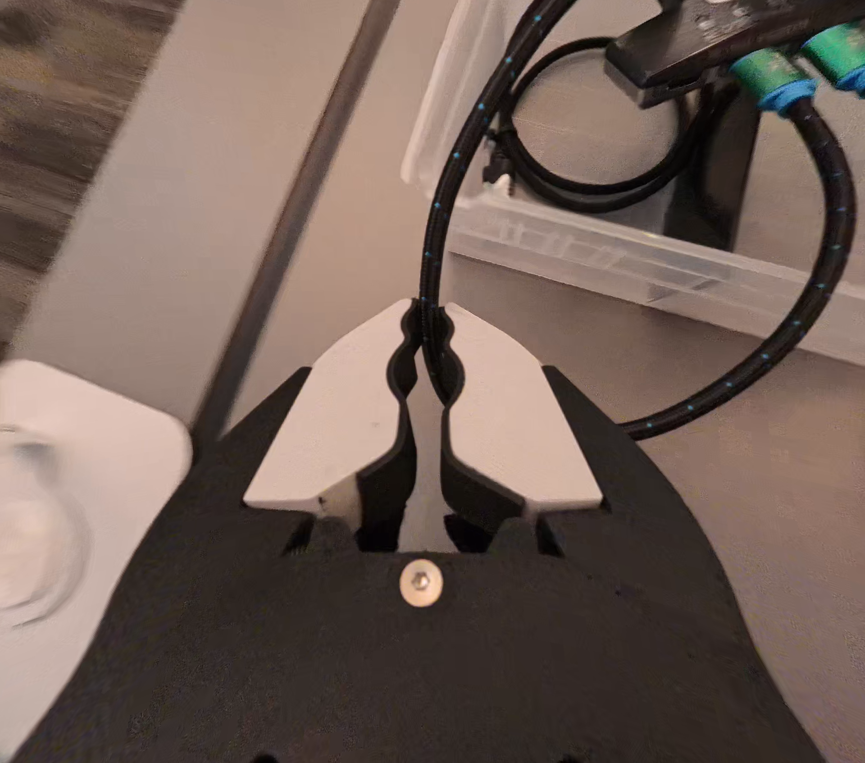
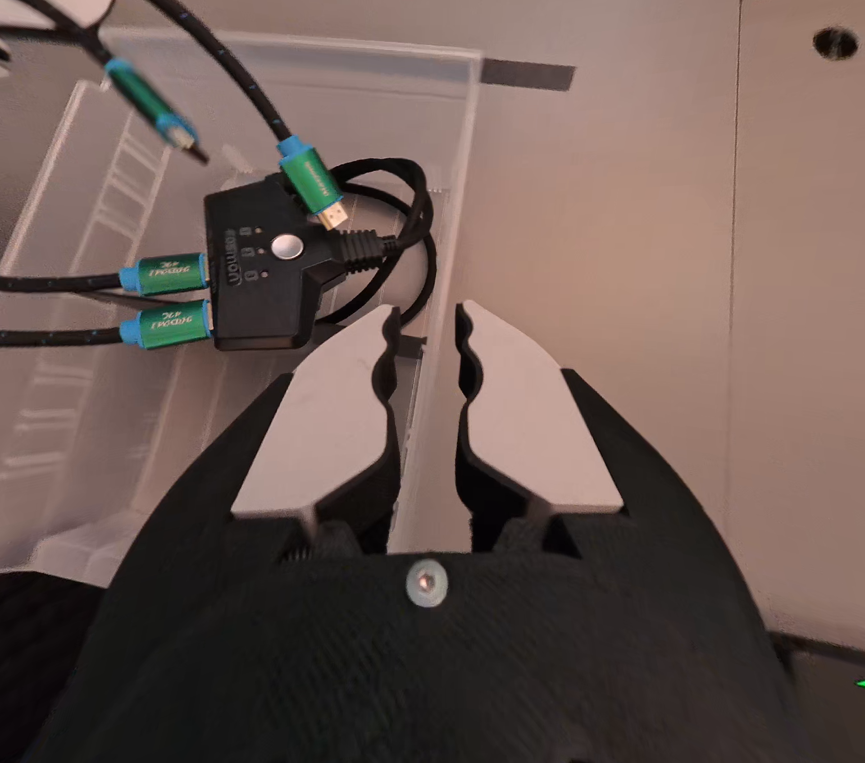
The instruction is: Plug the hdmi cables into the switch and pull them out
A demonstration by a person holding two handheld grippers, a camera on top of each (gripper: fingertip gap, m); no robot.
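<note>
My left gripper (image 1: pixel 429 309) is shut on a black braided HDMI cable (image 1: pixel 437 202) with blue flecks, which rises from the pads toward the upper right. The black switch (image 2: pixel 262 267) with a silver button sits in a clear plastic bin (image 2: pixel 290 43); it also shows in the left wrist view (image 1: pixel 749 19). Two green plugs (image 2: pixel 164 270) (image 2: pixel 166 324) are seated in its left side. A third green plug (image 2: pixel 311 188) hangs loose over the switch, gold tip bare. Another loose green plug (image 2: pixel 150 103) hangs farther left. My right gripper (image 2: pixel 428 312) is open and empty above the bin's right wall.
The switch's own black lead (image 2: pixel 412 235) is coiled in the bin. A dark tape strip (image 2: pixel 529 78) lies on the white table beyond the bin. A second white surface with a hole (image 2: pixel 838 43) adjoins at right. A white rounded object (image 1: pixel 70 459) lies by my left gripper.
</note>
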